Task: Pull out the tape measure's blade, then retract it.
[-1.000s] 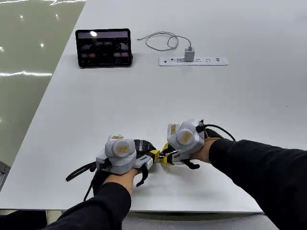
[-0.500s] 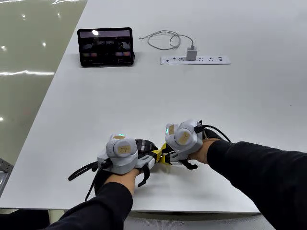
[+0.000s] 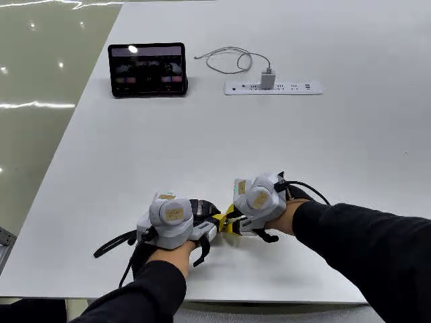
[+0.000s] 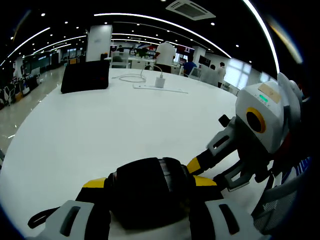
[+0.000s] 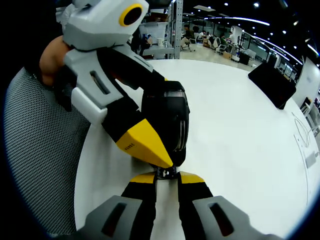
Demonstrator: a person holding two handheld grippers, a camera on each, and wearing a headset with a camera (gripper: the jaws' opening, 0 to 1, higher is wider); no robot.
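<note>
Right gripper view | right claw (image 5: 167, 179) pinches blade tip (image 5: 165, 172), mostly hidden | left claw (image 4: 150, 183) clamps tape measure (image 4: 147, 197)

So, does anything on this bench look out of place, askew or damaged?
Nothing stands out. The left gripper holds the black tape measure, and the right gripper is shut on its blade tip. Further back, the tablet stands propped, and the power strip lies flat with a charger plugged in.

The tablet (image 3: 147, 69) stands left of the power strip (image 3: 273, 87), both well behind the tape measure (image 4: 150, 192).
</note>
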